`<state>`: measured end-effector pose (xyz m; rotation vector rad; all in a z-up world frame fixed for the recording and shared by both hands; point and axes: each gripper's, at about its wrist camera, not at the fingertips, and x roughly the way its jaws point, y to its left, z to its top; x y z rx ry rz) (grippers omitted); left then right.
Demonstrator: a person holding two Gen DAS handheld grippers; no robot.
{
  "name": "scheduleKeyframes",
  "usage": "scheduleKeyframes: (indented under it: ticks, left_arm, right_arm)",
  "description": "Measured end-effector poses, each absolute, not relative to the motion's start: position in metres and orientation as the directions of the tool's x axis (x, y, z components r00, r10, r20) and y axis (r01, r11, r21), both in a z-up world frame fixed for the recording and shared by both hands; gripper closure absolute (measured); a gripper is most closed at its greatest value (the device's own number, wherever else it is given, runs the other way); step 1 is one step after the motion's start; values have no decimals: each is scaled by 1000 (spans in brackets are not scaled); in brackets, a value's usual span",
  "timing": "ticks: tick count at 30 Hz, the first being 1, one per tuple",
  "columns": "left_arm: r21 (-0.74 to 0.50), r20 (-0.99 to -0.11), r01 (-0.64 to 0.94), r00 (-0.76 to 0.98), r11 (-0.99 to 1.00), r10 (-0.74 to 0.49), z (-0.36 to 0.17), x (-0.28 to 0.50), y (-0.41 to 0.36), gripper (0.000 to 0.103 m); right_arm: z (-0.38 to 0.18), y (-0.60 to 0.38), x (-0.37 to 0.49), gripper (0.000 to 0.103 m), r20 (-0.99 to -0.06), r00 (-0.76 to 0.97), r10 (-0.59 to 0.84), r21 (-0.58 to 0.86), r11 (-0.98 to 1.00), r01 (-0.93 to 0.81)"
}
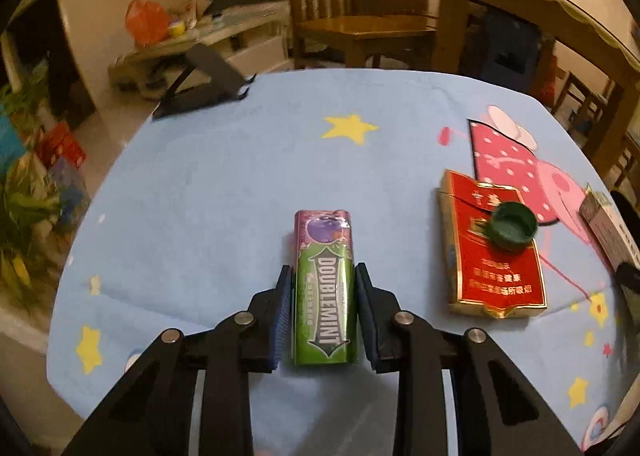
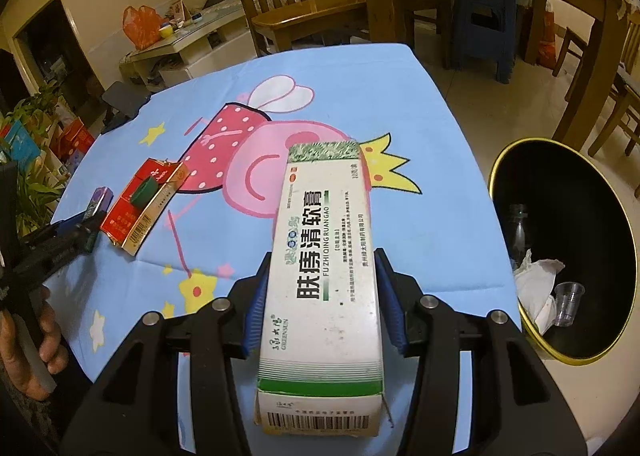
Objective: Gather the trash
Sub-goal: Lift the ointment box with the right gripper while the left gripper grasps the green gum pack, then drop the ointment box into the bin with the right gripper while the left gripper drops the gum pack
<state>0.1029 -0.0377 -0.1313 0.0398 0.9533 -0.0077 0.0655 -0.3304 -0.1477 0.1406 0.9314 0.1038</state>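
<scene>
On blue table [image 1: 200,195], gum pack [image 1: 325,288] lies between left claw [image 1: 322,312] pads, clamped; right claw [image 2: 322,296] grips white ointment box [image 2: 320,276] beside bin [image 2: 600,256].

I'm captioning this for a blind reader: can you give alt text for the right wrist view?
The right gripper clamps a white-and-green ointment box above a blue cartoon tablecloth. A black bin holding trash sits right; a red cigarette pack lies left.

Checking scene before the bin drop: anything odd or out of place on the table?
One oddity: a green bottle cap sits tilted on top of the red cigarette pack, whose lid end looks crumpled. Nothing spilled.
</scene>
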Motion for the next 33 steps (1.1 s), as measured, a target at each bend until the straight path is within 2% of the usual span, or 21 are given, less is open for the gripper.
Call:
scheduleKeyframes:
  ticks: [7, 10, 15, 18, 25, 33]
  left_arm:
    - [70, -782, -87, 613, 994, 109, -122, 94, -16, 74]
    - [122, -715, -73, 685, 990, 139, -97, 81, -29, 74]
    - [165, -599, -18, 792, 986, 114, -53, 56, -63, 74]
    - [159, -560, 23, 825, 987, 71, -35, 43, -86, 74]
    - [178, -530, 101, 848, 979, 9, -28, 31, -133, 74]
    - [192, -553, 198, 831, 961, -60, -38, 33, -190, 74]
  right_arm:
    - [-141, -332, 60, 56, -775, 617, 134, 146, 989, -31]
    - [-134, -335, 56, 56, -756, 642, 122, 137, 990, -27]
    - [-128, -342, 50, 56, -736, 670, 98, 117, 993, -16]
    - [-129, -348, 49, 56, -739, 668, 87, 109, 994, -9]
    - [-127, -380, 39, 56, -727, 685, 55, 119, 992, 48]
    - [-123, -439, 26, 56, -714, 700, -23, 175, 962, 210]
